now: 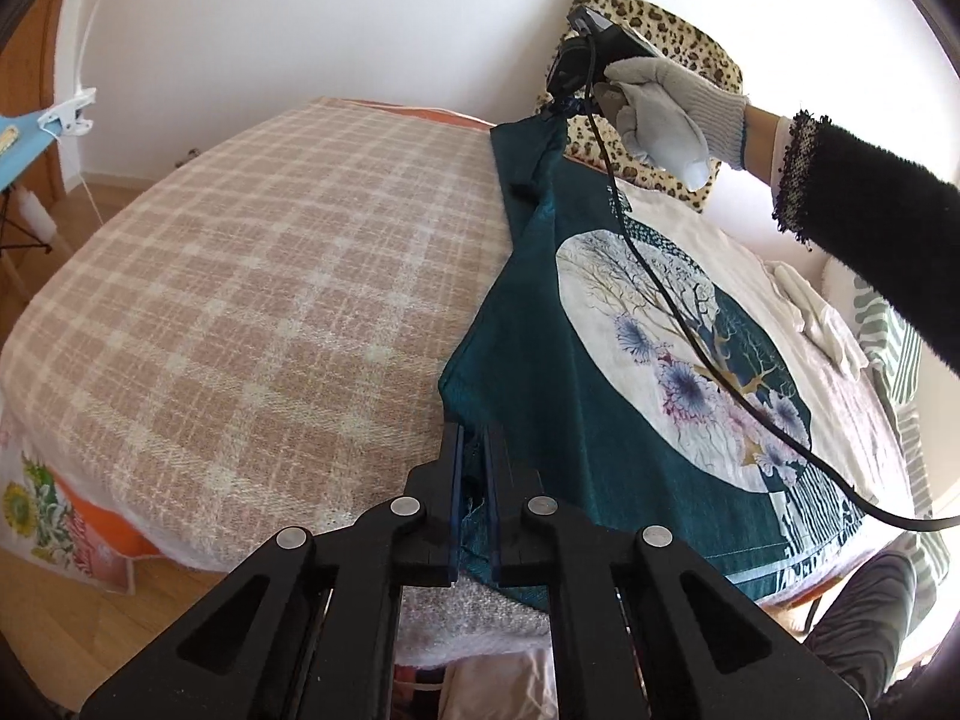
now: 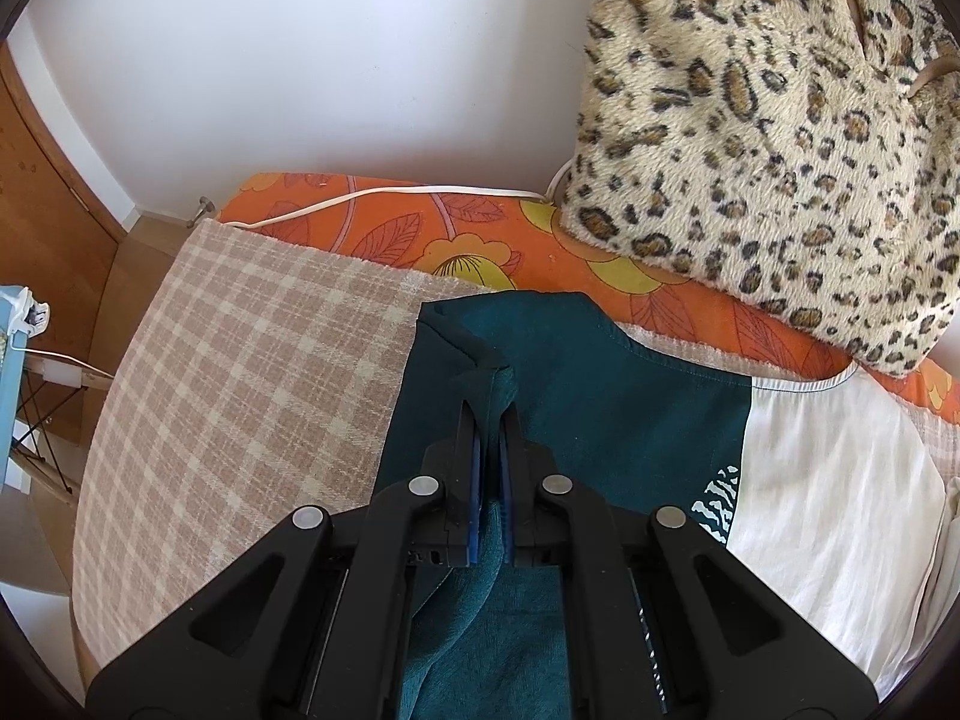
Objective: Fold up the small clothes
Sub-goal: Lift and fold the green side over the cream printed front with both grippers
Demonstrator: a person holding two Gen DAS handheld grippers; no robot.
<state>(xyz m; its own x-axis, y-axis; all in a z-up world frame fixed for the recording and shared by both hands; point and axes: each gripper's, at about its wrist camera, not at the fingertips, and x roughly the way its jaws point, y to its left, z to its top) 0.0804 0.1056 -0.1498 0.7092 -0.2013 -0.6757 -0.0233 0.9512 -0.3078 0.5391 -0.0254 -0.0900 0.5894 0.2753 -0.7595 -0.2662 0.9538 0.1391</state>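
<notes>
A teal top [image 1: 540,330] with a round white tree-and-flower print lies along the right side of a plaid blanket [image 1: 240,300] on a bed. My left gripper [image 1: 474,438] is shut on the top's near hem, with teal cloth showing between the blue pads. At the far end a gloved hand [image 1: 660,108] holds my right gripper [image 1: 561,105], which pinches the top's far corner. In the right wrist view that gripper [image 2: 489,402] is shut on a raised fold of the teal top [image 2: 600,372]. A black cable [image 1: 690,330] trails across the print.
A leopard-print cushion [image 2: 750,120] stands at the head of the bed on an orange floral sheet [image 2: 420,228]. A white garment [image 2: 828,480] lies under and to the right of the teal top. Small white cloths [image 1: 816,306] and a striped cloth [image 1: 900,348] sit at the right edge.
</notes>
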